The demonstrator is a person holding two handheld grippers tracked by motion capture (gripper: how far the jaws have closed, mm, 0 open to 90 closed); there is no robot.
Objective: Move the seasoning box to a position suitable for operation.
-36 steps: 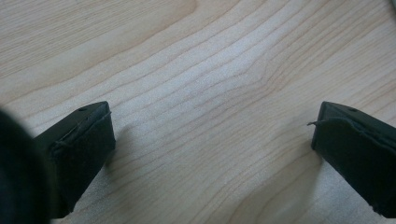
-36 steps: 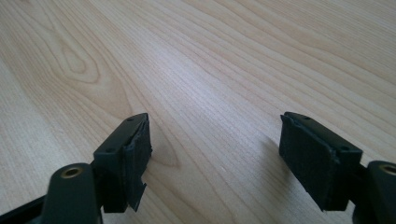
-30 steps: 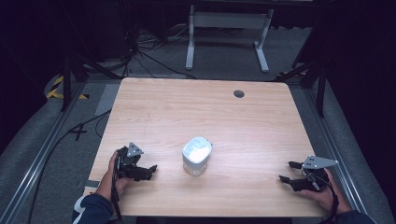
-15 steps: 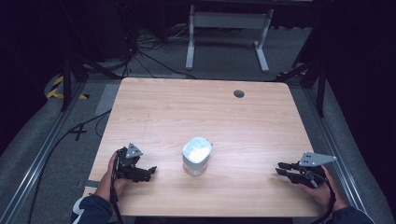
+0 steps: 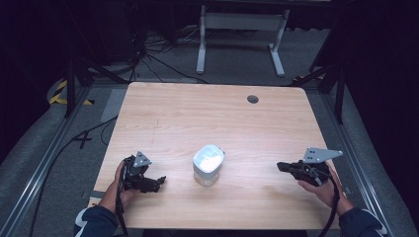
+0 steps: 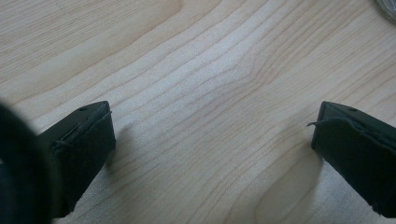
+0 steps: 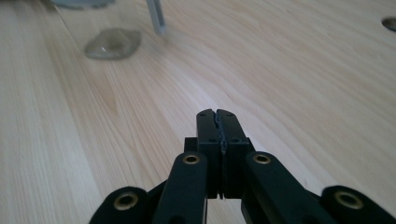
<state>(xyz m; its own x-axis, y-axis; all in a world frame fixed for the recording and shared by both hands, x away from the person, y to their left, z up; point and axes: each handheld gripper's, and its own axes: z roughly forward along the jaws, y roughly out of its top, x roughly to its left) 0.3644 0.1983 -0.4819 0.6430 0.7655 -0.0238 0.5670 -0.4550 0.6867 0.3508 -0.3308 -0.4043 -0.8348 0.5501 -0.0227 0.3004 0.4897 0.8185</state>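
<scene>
Clear plastic container [image 5: 208, 164] with a white lid stands upright near the middle of the counter's [image 5: 207, 113] near edge, between the two claws and apart from both. Contents cannot be made out through the lid; no label or writing readable.

Right claw [image 5: 281, 166], near the right edge, points toward the container. Its jaws have just been closing and now meet, pads together, nothing between them; a second ago they stood wide apart. It has also come up off the counter and closer to the container.

Left claw [image 5: 159, 181], near the near-left corner, jaws spread wide, empty, low over bare wood; unmoved. Container unmoved.
</scene>
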